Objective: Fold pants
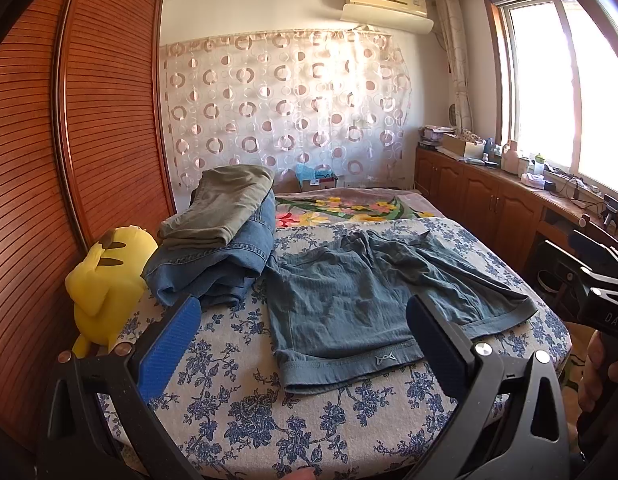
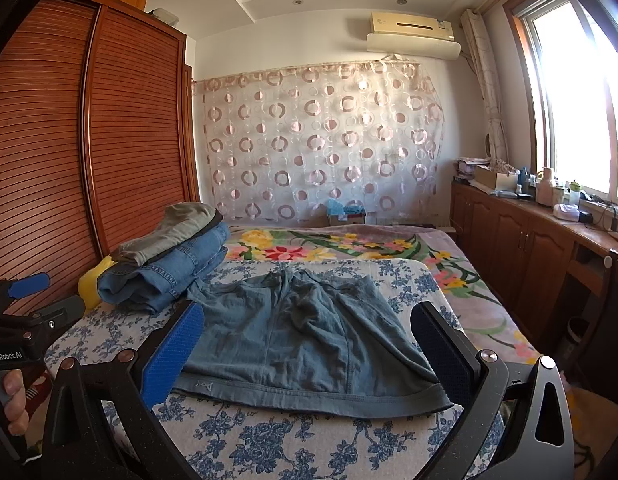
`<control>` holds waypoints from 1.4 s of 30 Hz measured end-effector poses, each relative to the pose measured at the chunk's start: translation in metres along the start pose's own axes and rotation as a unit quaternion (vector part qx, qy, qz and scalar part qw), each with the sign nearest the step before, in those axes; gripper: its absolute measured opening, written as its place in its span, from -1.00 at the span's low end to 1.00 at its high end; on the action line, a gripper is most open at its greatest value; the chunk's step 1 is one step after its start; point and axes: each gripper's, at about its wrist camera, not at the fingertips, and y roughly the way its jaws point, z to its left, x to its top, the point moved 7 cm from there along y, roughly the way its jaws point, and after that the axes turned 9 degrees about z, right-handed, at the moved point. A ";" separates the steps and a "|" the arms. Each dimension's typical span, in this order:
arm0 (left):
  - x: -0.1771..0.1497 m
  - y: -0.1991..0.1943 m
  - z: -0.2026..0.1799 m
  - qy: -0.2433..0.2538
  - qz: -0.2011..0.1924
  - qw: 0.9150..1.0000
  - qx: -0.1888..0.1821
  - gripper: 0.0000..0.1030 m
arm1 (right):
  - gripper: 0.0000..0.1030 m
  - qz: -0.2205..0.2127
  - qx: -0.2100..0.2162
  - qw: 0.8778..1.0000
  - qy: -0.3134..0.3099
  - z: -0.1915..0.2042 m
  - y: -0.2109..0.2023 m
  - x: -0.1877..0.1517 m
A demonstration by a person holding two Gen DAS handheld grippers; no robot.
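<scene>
Left wrist: bed (image 1: pixel 237 412) in floral sheet, wardrobe (image 1: pixel 89 120) left, your teal pants (image 1: pixel 349 300) flat, folded stack (image 1: pixel 217 240) beside them. Both grippers (image 1: pixel 303 318) (image 2: pixel 307 328) jaws wide, empty.

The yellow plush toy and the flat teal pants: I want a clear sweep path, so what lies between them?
In the left wrist view, a stack of folded jeans topped by olive trousers lies between the plush toy and the pants.

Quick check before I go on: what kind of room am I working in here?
A home bedroom, by the look of it. The shorts lie on a bed with a floral cover, a tall wooden wardrobe stands along one side, and an air conditioner hangs above a curtain.
</scene>
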 end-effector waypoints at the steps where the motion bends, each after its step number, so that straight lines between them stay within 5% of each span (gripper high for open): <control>1: 0.000 0.000 -0.001 0.000 0.000 1.000 0.000 0.99 | 1.00 0.000 0.001 1.000 0.000 0.000 0.000 0.000; 42: -0.007 0.016 0.006 0.001 0.025 1.000 -0.008 0.99 | 1.00 0.016 0.001 1.000 0.002 -0.008 0.004 -0.007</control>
